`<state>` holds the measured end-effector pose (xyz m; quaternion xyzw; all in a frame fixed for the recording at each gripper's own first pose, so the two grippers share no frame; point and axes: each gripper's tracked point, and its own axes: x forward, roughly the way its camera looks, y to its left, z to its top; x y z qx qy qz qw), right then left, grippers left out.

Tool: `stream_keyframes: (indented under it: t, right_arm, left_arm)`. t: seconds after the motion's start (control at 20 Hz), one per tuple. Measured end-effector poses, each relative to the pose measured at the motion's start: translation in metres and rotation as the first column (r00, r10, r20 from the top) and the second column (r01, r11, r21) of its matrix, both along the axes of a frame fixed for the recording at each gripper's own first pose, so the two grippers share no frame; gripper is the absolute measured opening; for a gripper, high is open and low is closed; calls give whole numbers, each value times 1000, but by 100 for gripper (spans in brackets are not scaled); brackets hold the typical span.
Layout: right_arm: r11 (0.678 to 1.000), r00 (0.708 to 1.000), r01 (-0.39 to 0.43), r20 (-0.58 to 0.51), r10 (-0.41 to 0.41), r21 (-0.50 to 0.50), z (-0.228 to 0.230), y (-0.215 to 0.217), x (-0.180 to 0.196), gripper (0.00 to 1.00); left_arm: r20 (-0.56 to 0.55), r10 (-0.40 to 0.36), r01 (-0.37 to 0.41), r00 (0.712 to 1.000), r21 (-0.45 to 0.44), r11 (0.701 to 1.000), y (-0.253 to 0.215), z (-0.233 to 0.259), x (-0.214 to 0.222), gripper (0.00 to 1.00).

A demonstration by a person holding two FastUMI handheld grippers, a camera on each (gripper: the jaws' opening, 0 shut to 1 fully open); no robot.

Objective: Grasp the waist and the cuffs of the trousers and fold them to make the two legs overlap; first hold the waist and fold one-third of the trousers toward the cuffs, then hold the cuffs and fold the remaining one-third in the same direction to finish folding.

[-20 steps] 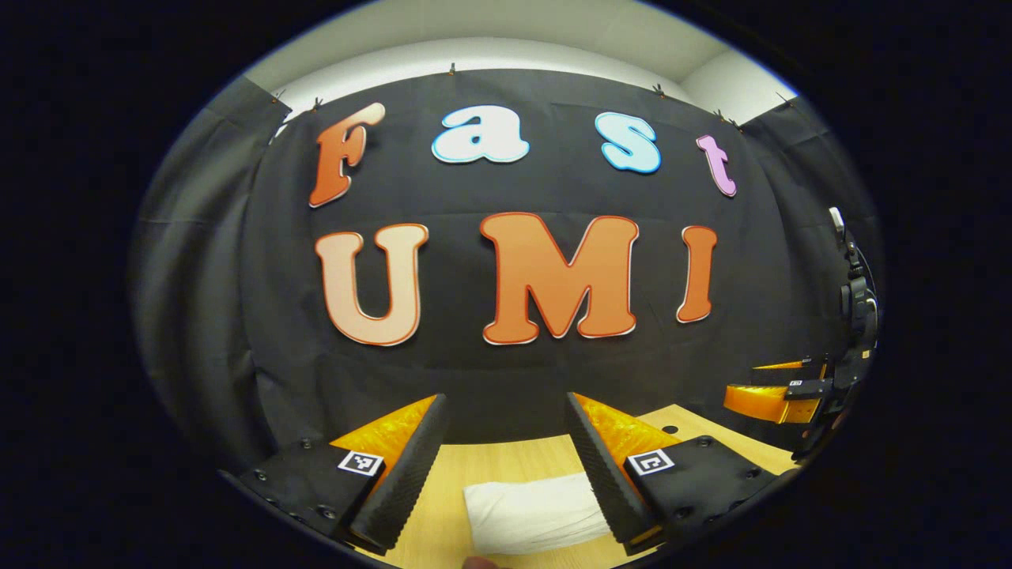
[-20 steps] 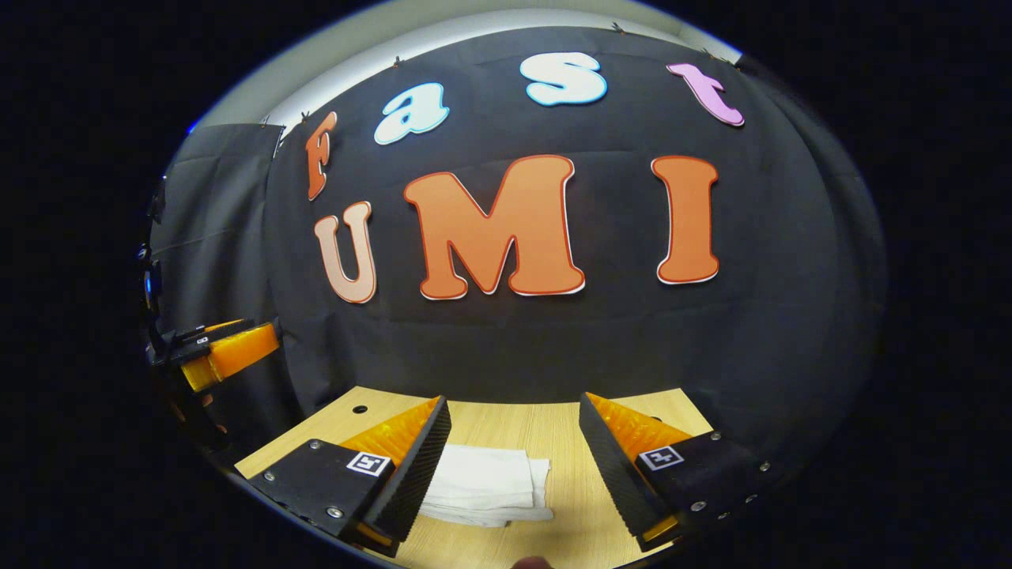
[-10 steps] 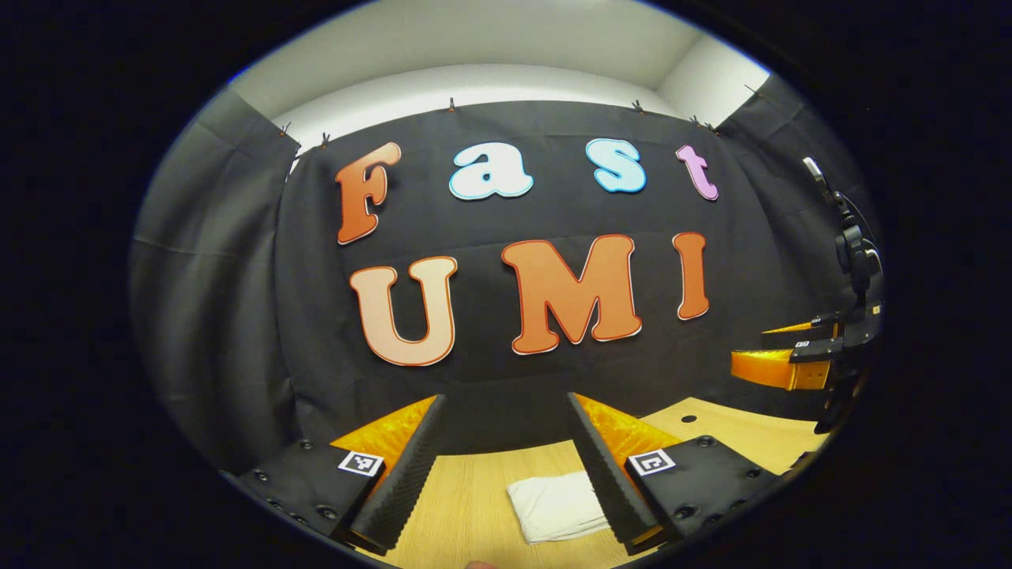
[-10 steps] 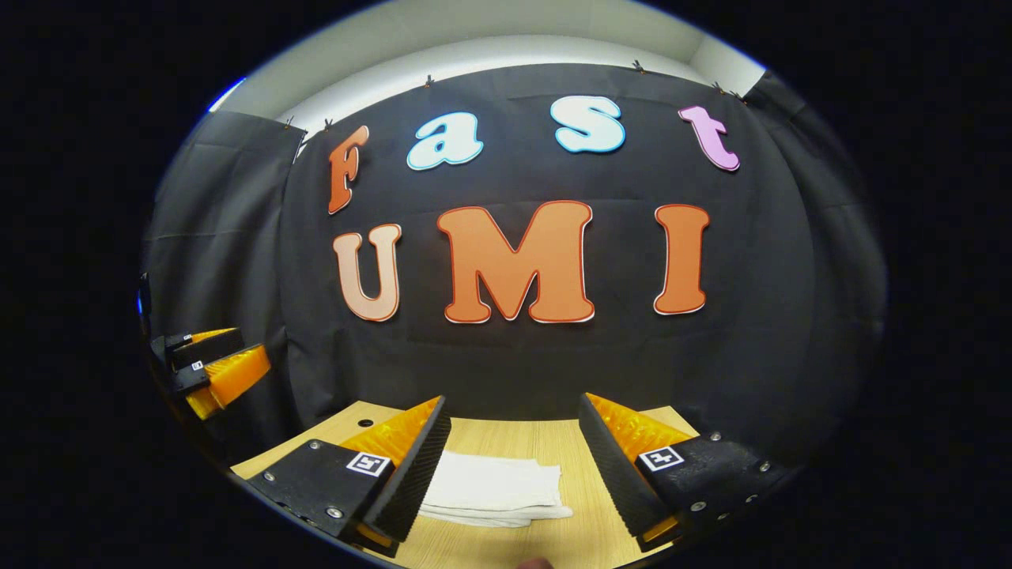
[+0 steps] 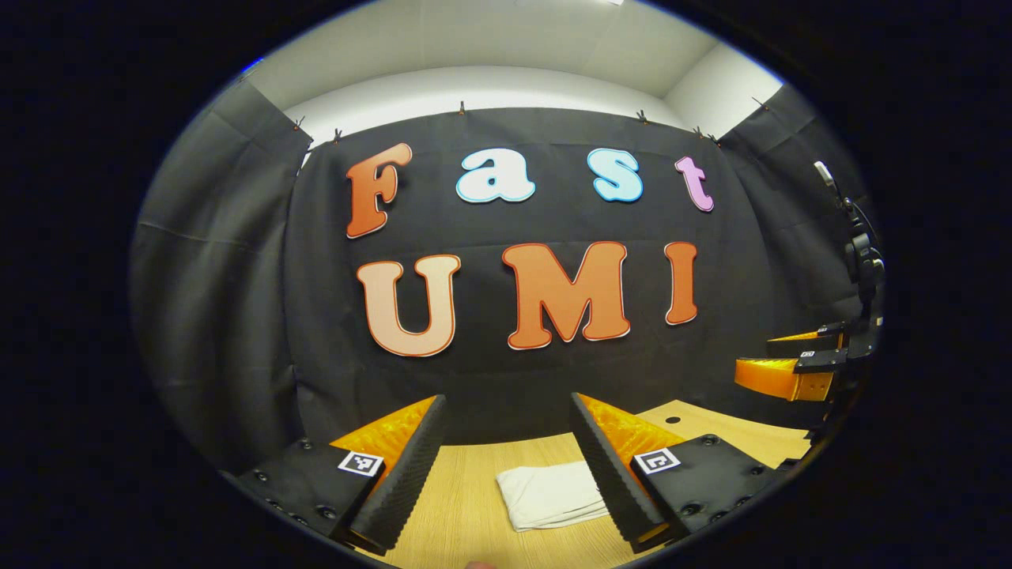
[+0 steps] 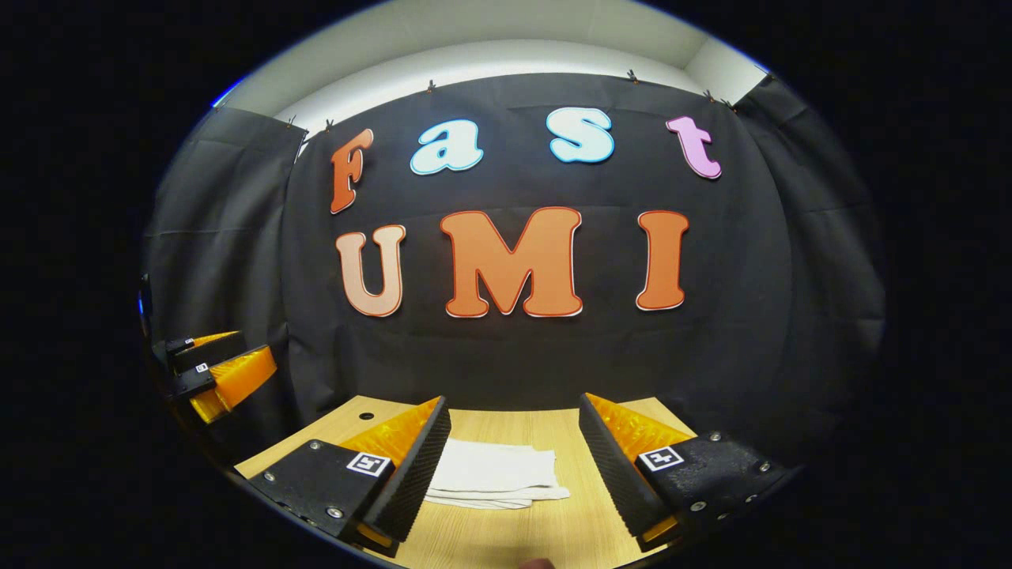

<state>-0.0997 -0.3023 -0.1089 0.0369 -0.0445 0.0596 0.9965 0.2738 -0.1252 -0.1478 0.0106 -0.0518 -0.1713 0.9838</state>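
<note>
Trousers (image 5: 553,495): a small white folded stack is seen flat on the table (image 5: 466,506), below and ahead of both grippers, touched by neither.
Change: over the last second both grippers have been lifted and drawn back, so the stack looks smaller and farther off in the left gripper view.
Meaning: folding is judged finished; only withdrawal appears to be left.
Left gripper (image 5: 506,462): fingers are held spread wide, nothing between them.
Right gripper (image 6: 514,466): fingers are likewise spread and empty above the trousers (image 6: 494,474).
Writing: no brand or label can be made out on the cloth; small square coded tags are carried on the gripper bodies, not legible as text.
</note>
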Motion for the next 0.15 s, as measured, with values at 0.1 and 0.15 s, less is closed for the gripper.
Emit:
stream_keyframes:
  t: [0.1, 0.15]
  right_arm:
    - [1000, 1000, -16, 7, 16, -8, 0, -4, -2, 98]
    - [1000, 1000, -27, 6, 27, -11, 1, -6, -3, 98]
  left_arm:
    - [-4, 24, -24, 1000, -1, 1000, 1, 1, -6, 100]
    - [-13, 32, -32, 999, -8, 999, -1, 1, -10, 99]
